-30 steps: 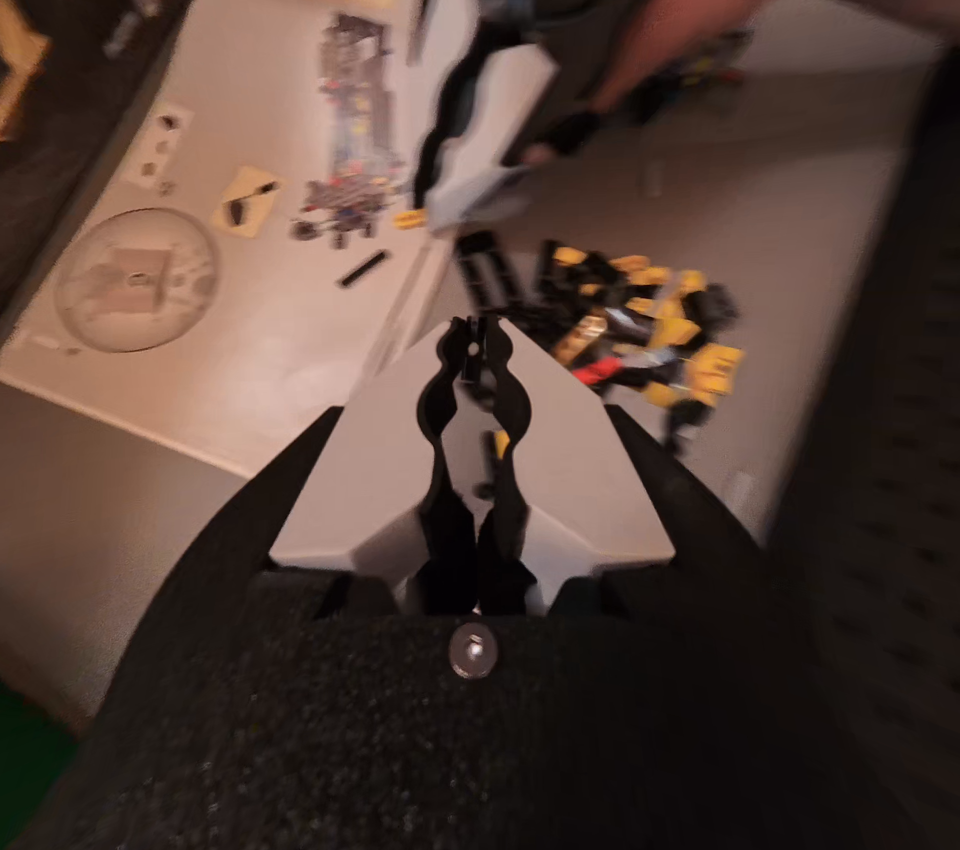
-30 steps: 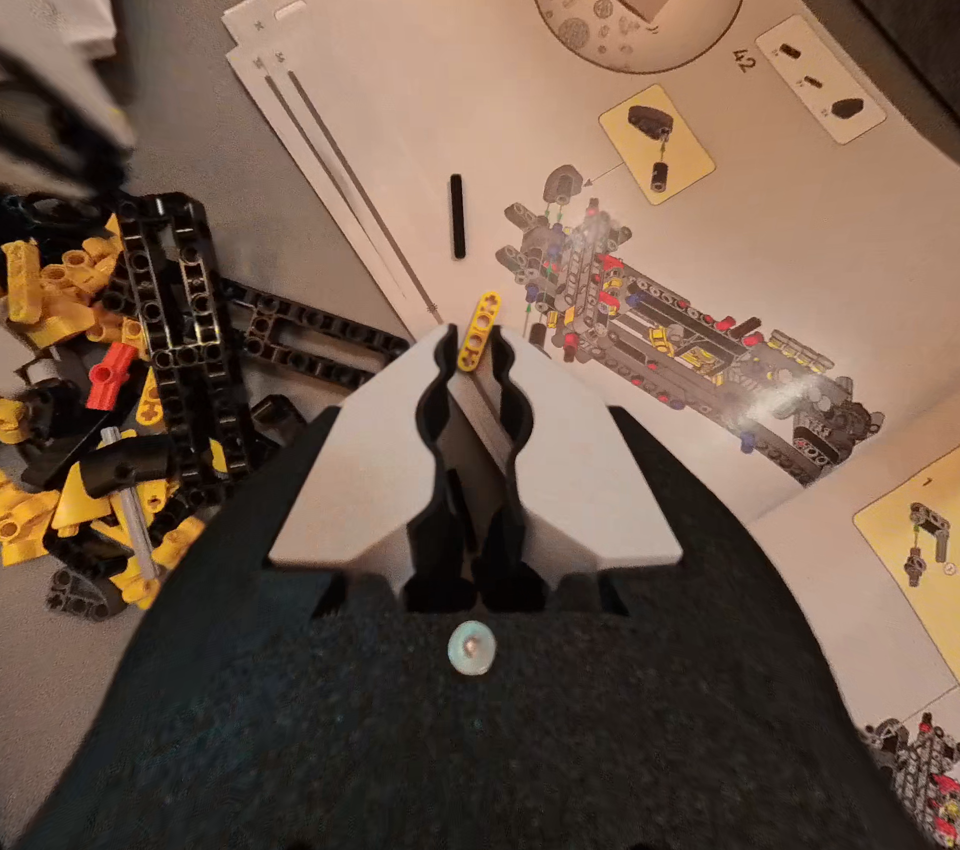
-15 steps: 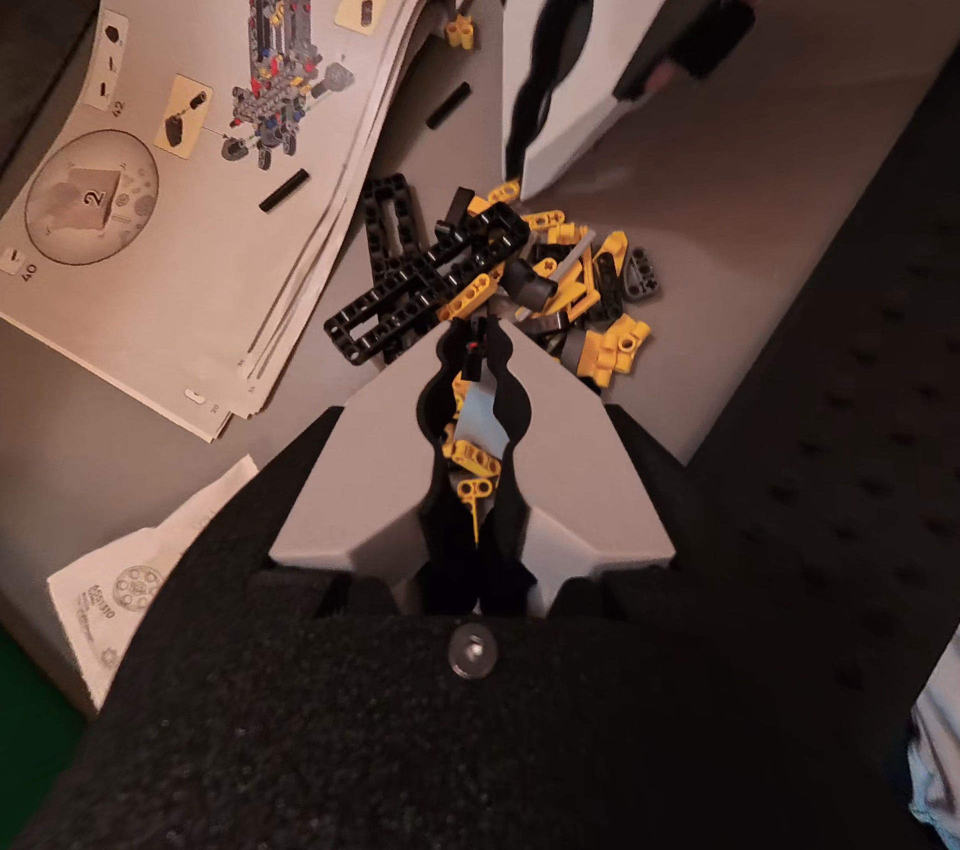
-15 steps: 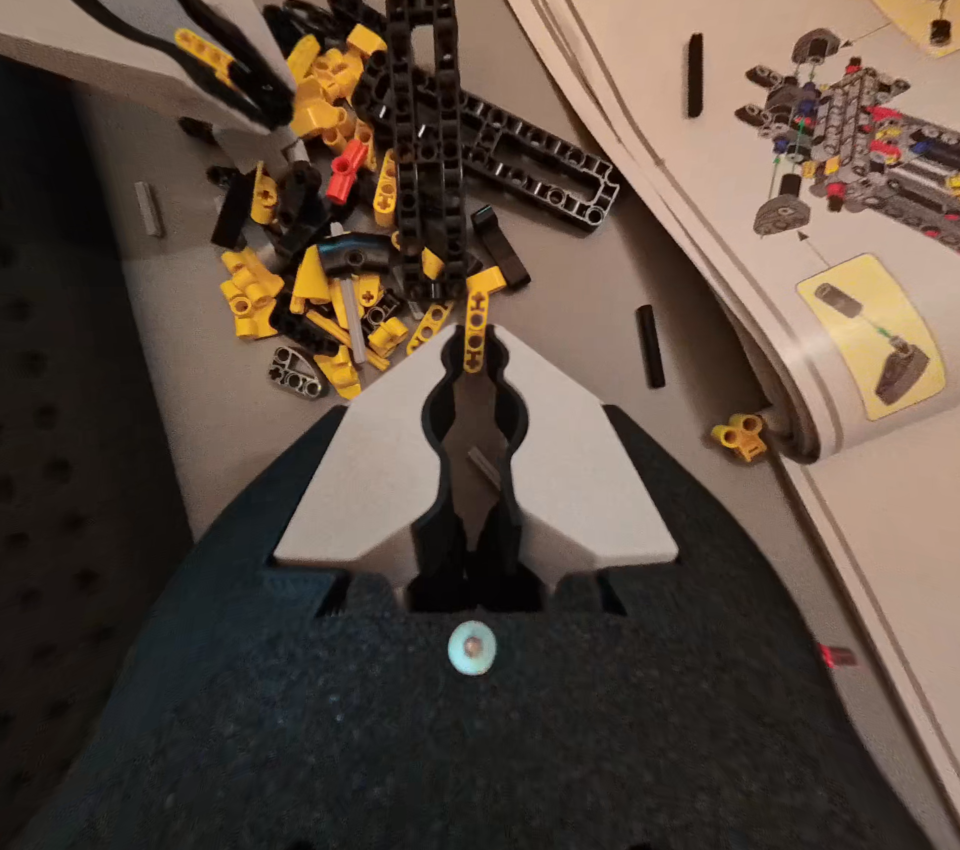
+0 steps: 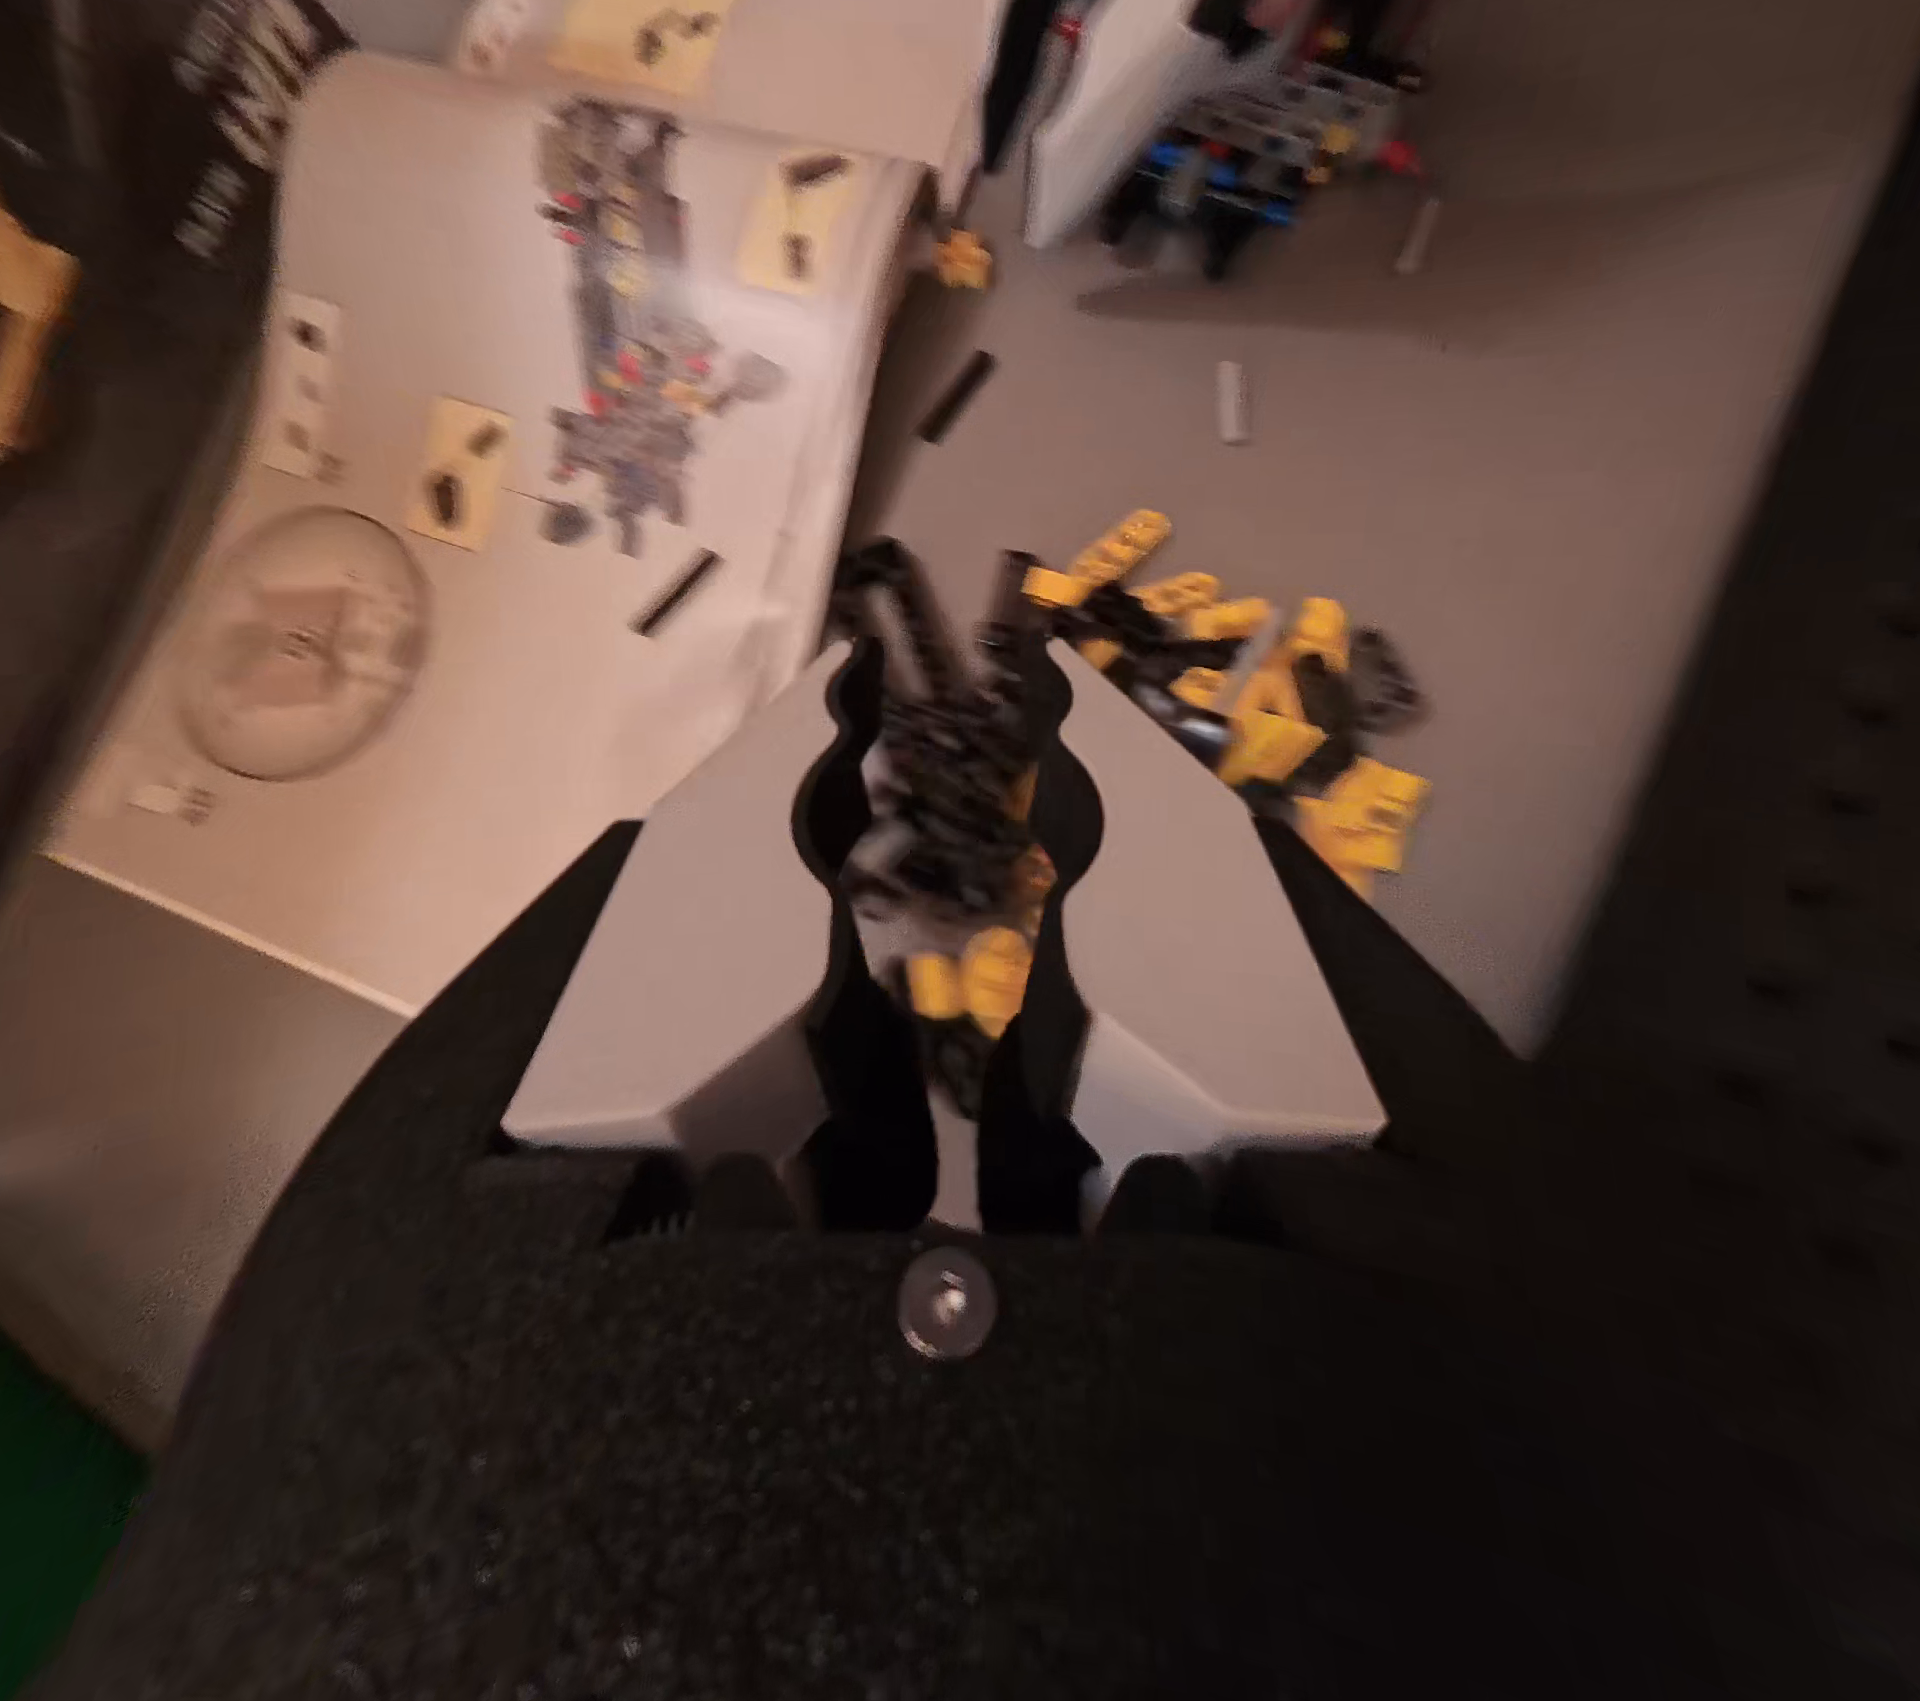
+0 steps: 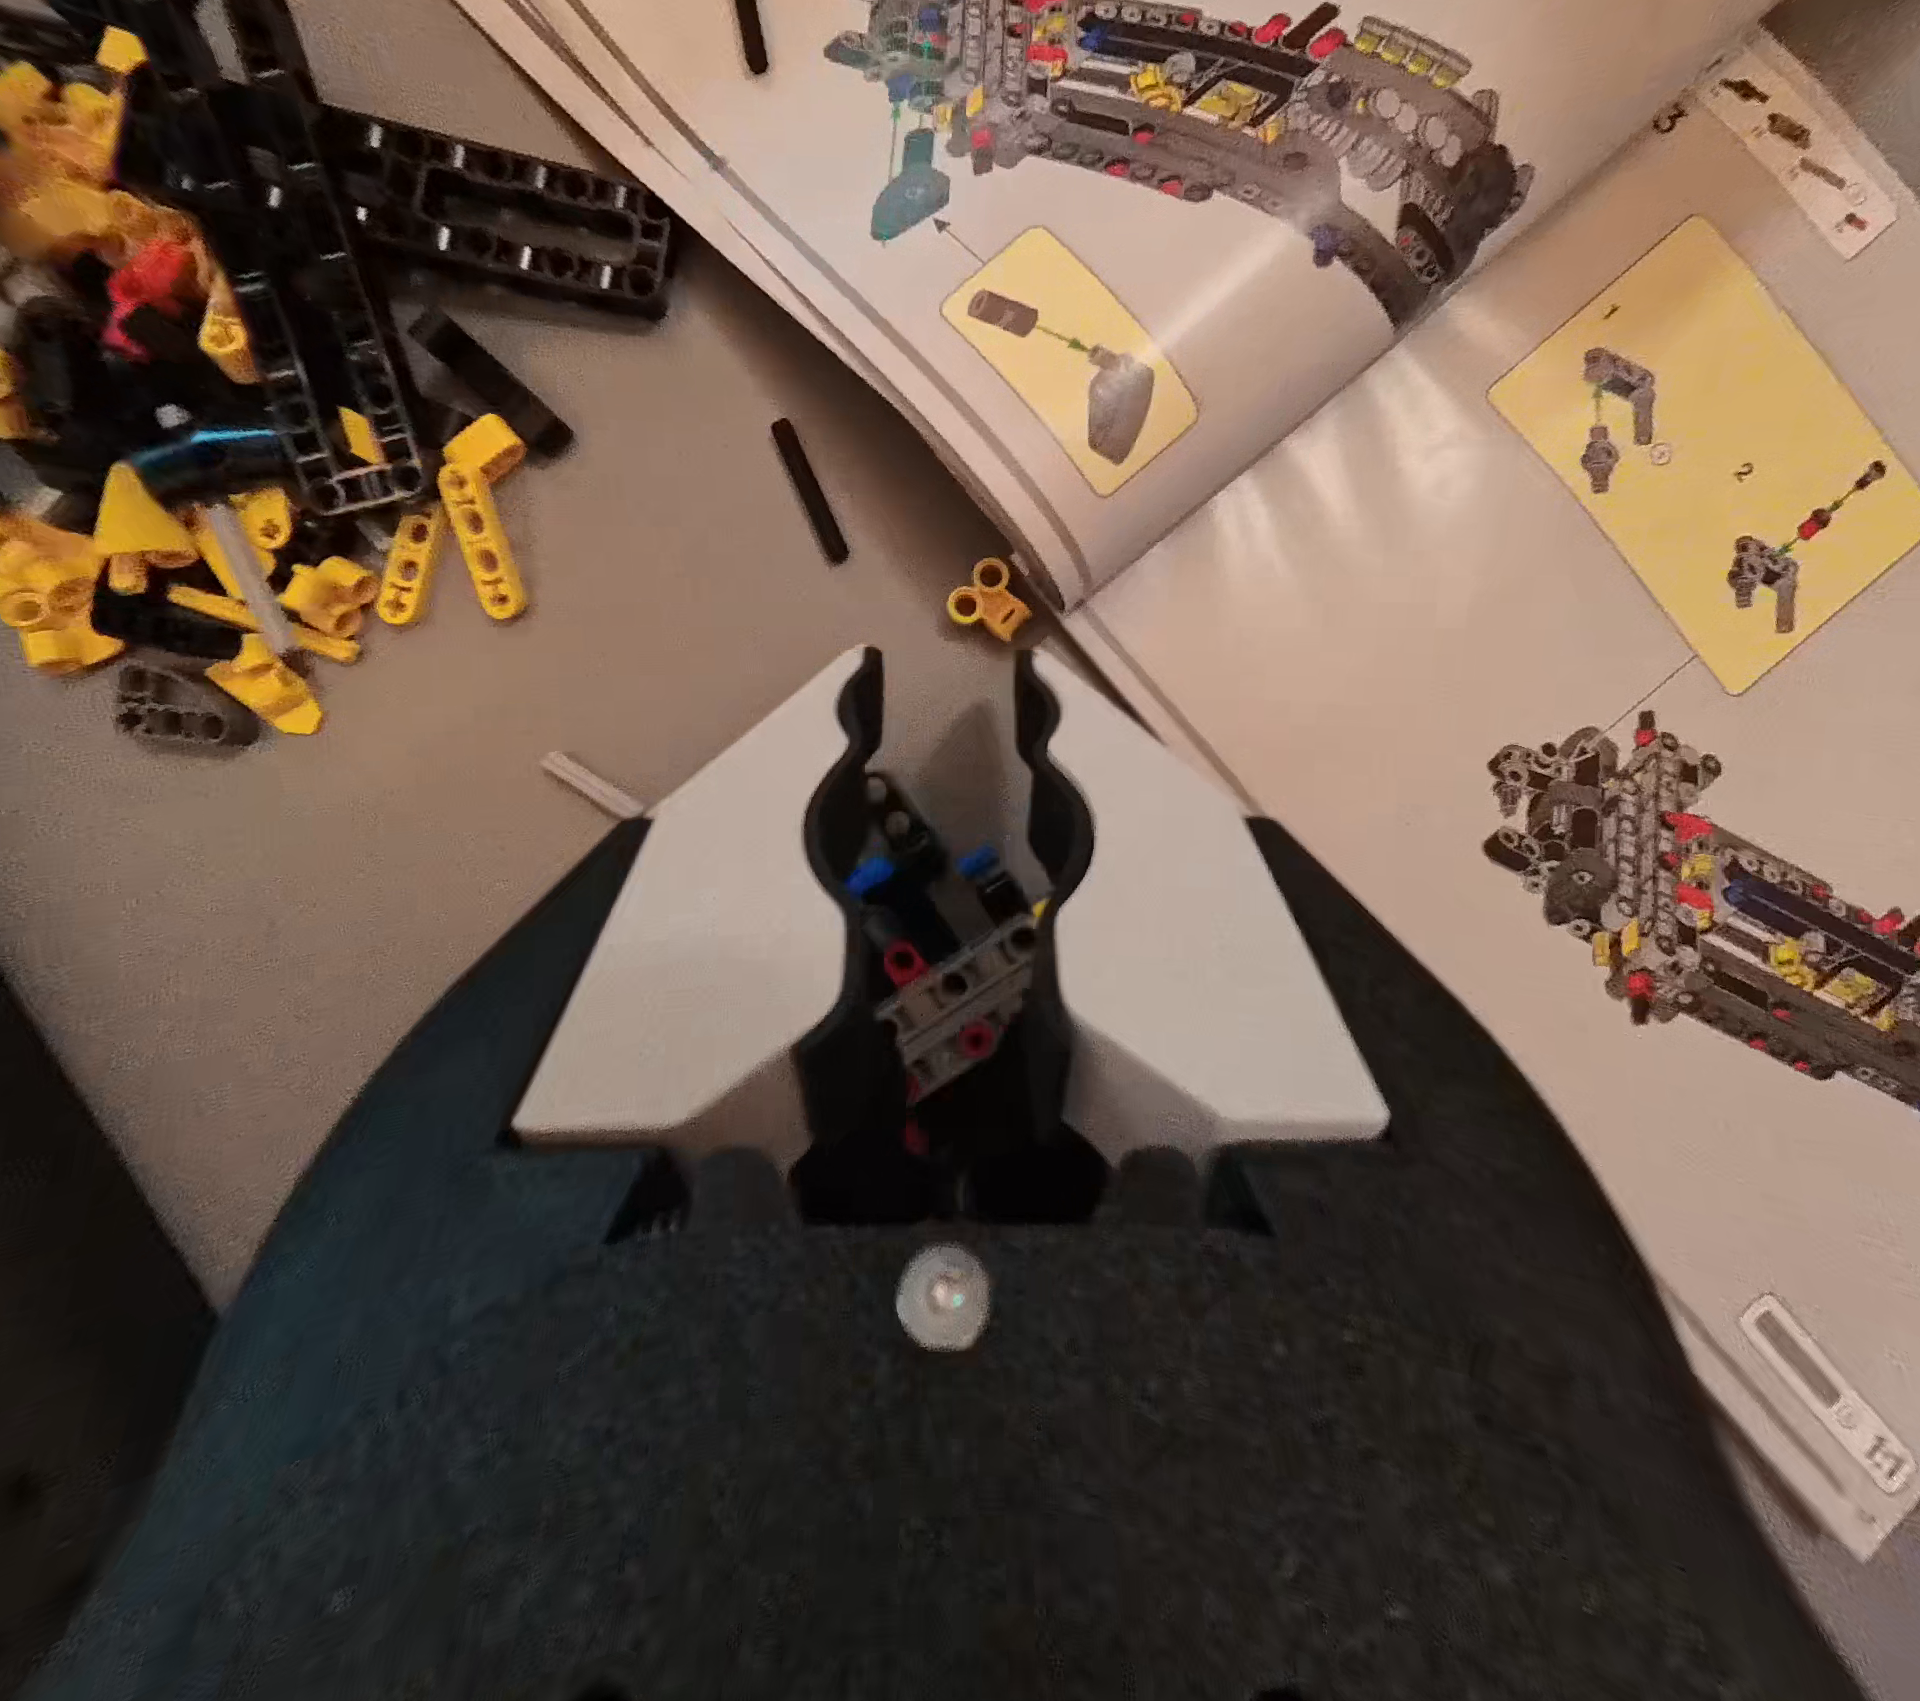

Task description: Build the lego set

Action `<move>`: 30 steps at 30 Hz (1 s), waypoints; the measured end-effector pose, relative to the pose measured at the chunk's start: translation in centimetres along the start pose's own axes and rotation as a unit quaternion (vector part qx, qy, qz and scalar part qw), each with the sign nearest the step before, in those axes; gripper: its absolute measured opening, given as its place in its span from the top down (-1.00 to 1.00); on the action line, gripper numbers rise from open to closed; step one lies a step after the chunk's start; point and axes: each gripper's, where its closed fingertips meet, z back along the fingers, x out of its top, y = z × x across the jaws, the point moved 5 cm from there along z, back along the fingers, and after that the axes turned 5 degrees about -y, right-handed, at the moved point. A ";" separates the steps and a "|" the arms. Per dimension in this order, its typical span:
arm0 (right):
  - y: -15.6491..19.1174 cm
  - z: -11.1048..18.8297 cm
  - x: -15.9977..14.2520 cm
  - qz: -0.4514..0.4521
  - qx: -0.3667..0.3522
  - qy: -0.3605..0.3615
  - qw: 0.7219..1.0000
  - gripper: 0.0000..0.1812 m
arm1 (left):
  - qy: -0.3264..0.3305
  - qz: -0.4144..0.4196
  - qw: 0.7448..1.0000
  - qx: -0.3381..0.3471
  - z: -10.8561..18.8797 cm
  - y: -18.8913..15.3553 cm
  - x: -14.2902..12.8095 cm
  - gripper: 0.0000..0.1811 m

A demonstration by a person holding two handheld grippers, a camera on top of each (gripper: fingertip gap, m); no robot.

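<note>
I am now holding my right hand-held gripper (image 6: pixel 945 664) with its tips spread apart and empty; the yellow beam (image 6: pixel 480 531) it pinched half a second ago is gone from them. Below it sits the partly built model (image 6: pixel 951 976). My left hand-held gripper (image 5: pixel 951 664) is parting too, above the loose pieces (image 5: pixel 1247 695).

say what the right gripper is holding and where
Cannot tell: a partly built lego assembly sits deep inside the right gripper, but a clamp isn't clear.

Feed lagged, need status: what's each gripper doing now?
Left gripper: open, holding nothing.
Right gripper: open, straddling grey-and-black partly built lego assembly, not clamped.
</note>
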 end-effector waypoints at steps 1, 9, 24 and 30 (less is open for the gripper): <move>0.0 -0.5 0.1 0.006 -0.002 0.005 1.000 0.73 | -0.002 -0.014 1.000 0.012 -0.5 1.7 0.3 0.73; -0.6 -2.7 0.5 -0.021 0.008 0.052 0.998 0.81 | 0.114 -0.115 0.984 -0.076 -6.5 9.3 -1.9 0.68; 6.4 -2.8 2.5 0.053 0.109 0.027 0.992 0.82 | 0.113 -0.117 0.981 -0.107 -4.9 8.1 -2.5 0.98; 7.1 -3.8 2.3 0.070 0.123 0.045 0.989 0.82 | 0.167 -0.083 0.974 -0.125 -1.6 5.0 -5.1 0.98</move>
